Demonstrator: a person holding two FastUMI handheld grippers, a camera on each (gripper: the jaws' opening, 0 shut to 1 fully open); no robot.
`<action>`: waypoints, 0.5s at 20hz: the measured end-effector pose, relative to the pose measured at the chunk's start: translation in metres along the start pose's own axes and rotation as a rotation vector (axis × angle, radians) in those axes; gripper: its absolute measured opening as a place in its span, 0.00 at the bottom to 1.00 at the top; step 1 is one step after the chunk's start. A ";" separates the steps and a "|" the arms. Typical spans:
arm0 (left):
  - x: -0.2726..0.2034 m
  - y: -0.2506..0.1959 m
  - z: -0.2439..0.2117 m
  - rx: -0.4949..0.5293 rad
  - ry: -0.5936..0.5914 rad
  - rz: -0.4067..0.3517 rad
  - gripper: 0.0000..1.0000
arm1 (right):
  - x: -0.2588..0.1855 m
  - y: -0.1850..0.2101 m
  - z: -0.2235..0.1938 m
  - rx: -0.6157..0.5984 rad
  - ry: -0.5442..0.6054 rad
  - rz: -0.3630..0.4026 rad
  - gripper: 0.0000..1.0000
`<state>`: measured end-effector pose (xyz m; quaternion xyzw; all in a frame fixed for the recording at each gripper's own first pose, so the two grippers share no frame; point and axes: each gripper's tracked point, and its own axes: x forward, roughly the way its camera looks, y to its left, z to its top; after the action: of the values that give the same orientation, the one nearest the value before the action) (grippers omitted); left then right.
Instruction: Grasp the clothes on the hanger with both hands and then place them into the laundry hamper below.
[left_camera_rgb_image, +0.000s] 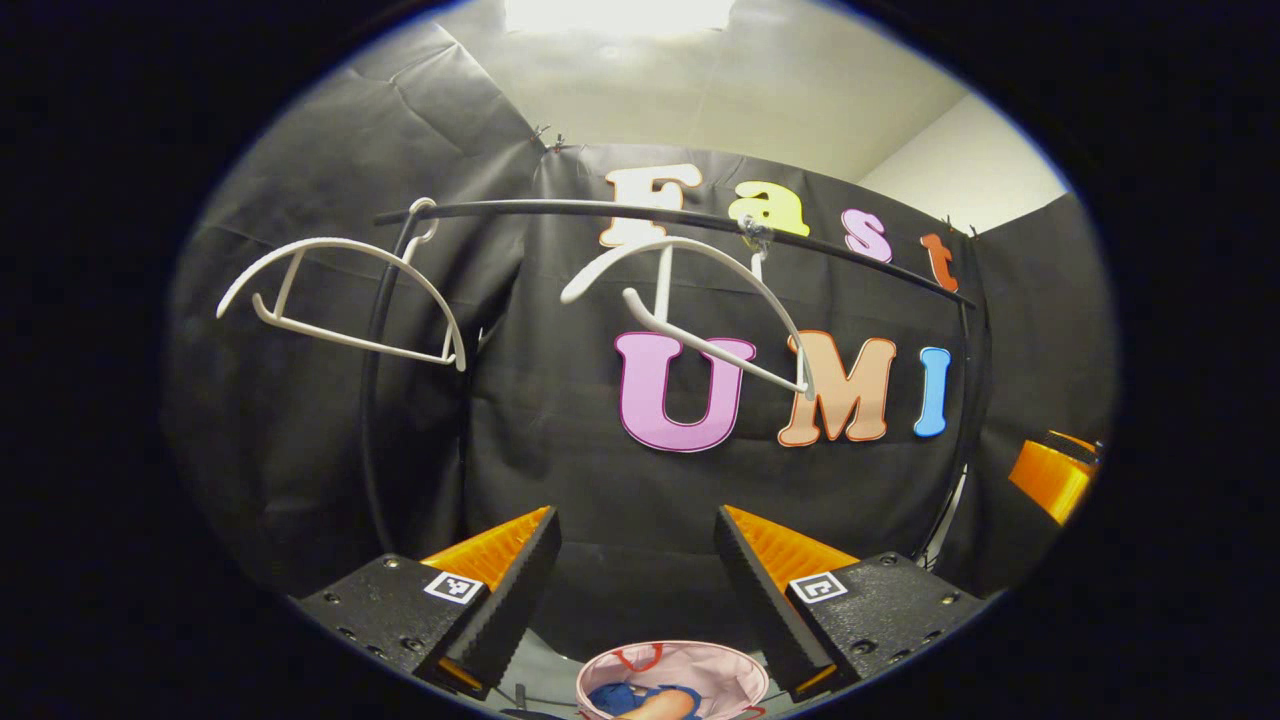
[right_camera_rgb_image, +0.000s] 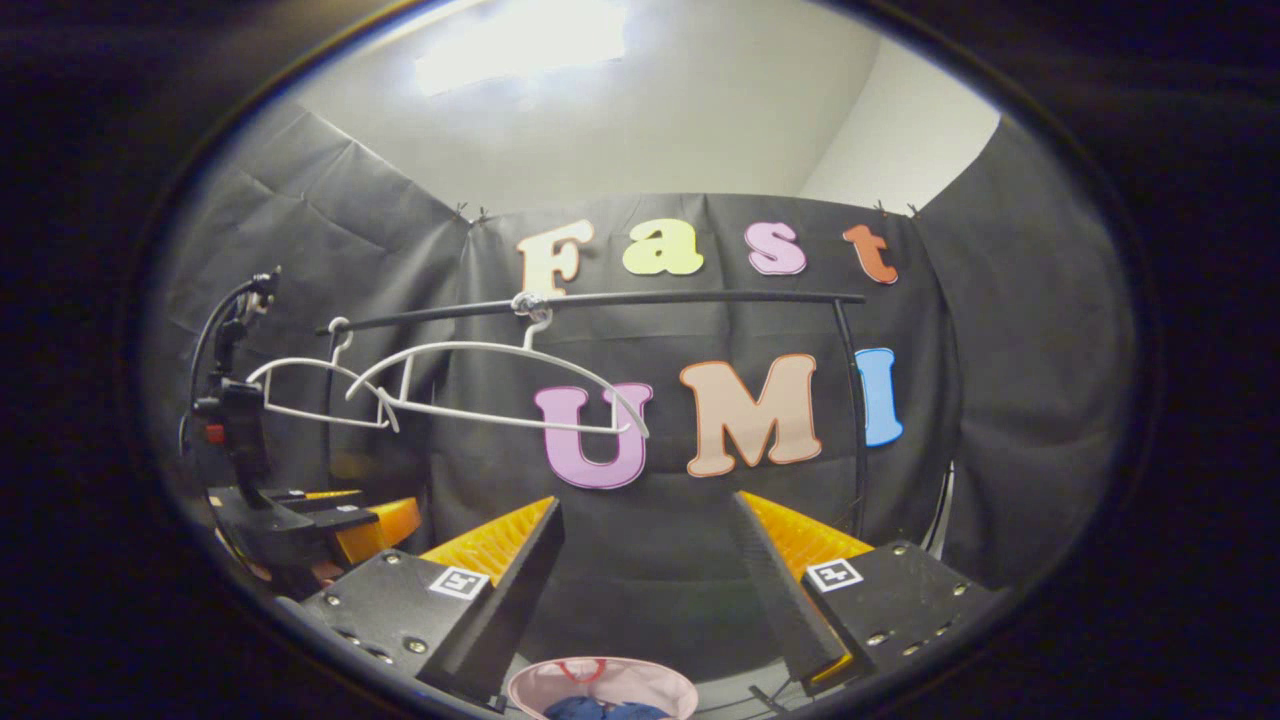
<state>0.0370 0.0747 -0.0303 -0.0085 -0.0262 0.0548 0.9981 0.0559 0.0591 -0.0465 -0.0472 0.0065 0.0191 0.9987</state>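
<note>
Both grippers hang released: left gripper (left_camera_rgb_image: 637, 590) and right gripper (right_camera_rgb_image: 648, 590) each have jaws spread on nothing. Ahead and above, two bare hangers (left_camera_rgb_image: 345, 300) (left_camera_rgb_image: 690, 300) hang on the rail (left_camera_rgb_image: 660, 215). Below, blue clothes (left_camera_rgb_image: 625, 698) lie in the pink hamper (left_camera_rgb_image: 735, 668).

No readable text, brand or number anywhere, small square black-and-white coded tags (left_camera_rgb_image: 453, 587) on the gripper bodies, patterns only, nothing legible on hamper (left_camera_rgb_image: 672, 680)
</note>
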 end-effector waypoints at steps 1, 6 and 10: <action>0.001 -0.001 0.001 0.006 -0.003 0.000 0.92 | -0.001 -0.001 -0.001 0.003 0.002 0.004 0.99; 0.002 -0.018 0.008 0.044 -0.031 -0.038 0.92 | -0.008 -0.007 0.004 -0.033 -0.030 0.013 0.99; -0.001 -0.035 0.014 0.052 -0.035 -0.082 0.92 | -0.008 -0.008 0.006 -0.012 -0.021 0.019 0.94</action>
<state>0.0394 0.0404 -0.0157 0.0197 -0.0425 0.0146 0.9988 0.0486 0.0513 -0.0398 -0.0530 -0.0038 0.0291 0.9982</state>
